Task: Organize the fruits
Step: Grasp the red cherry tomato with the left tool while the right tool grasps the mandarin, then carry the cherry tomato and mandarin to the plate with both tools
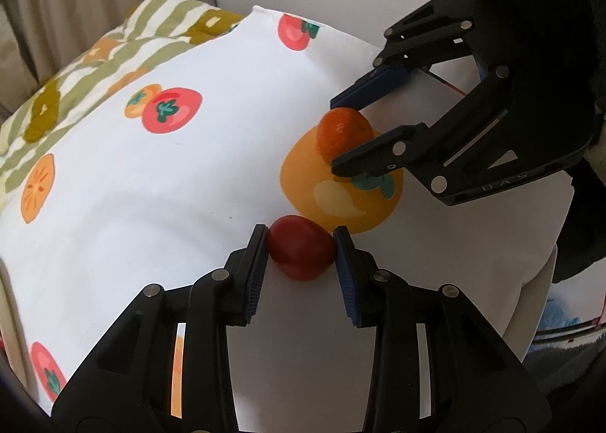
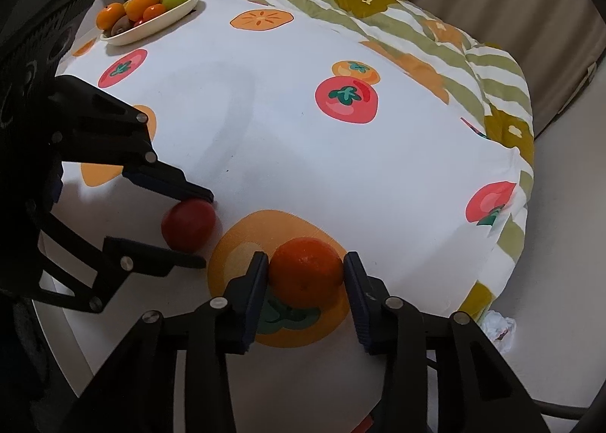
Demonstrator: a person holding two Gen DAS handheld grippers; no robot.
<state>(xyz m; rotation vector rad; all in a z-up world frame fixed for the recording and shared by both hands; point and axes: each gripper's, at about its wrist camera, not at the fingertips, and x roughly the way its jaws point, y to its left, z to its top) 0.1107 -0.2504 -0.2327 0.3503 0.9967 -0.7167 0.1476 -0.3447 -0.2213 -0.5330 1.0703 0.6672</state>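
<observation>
left gripper (image 1: 301, 255): fingers closed on the red fruit (image 1: 301, 253), which sits on the bed cover (image 1: 189, 175) near its front edge. risk: round, smooth skin; a tilted lift could let it roll out.

right gripper (image 2: 306, 274): fingers narrow, pads touching the orange (image 2: 306, 268) on both sides, just right of the red fruit. risk: the two grippers are close and may knock together.

dish of fruit (image 2: 151, 25): far left corner, well apart; a long carry over soft bedding.

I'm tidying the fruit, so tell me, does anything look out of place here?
Yes: a round red fruit and an orange mandarin lie on the persimmon-print cloth, apart from the cream oval tray holding other fruit.
</observation>
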